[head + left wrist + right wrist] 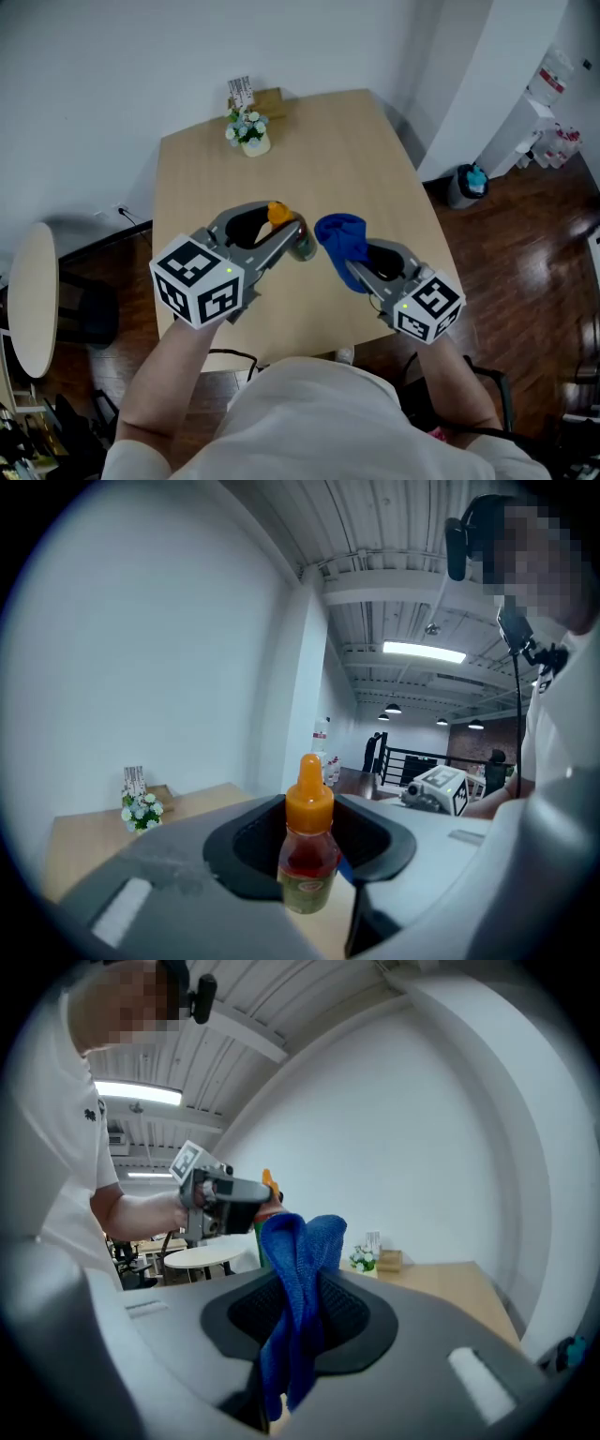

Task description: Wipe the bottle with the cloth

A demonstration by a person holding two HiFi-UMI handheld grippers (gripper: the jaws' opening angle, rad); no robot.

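Observation:
A small bottle [307, 855] with an orange cap, red contents and a green label stands upright between the jaws of my left gripper [309, 892], which is shut on it. In the head view the bottle [298, 240] is held above the wooden table [319, 150], orange cap [278, 214] pointing left. My right gripper [286, 1372] is shut on a blue cloth [298, 1288] that bunches up above its jaws. In the head view the cloth [342, 240] hangs just right of the bottle, with a small gap between them. In the right gripper view the left gripper [223, 1196] and bottle show behind the cloth.
A small vase of white flowers [248, 131] and a card holder [242, 91] stand at the table's far edge. A round white side table [33, 295] is at the left. A bin [466, 184] stands on the dark floor at right.

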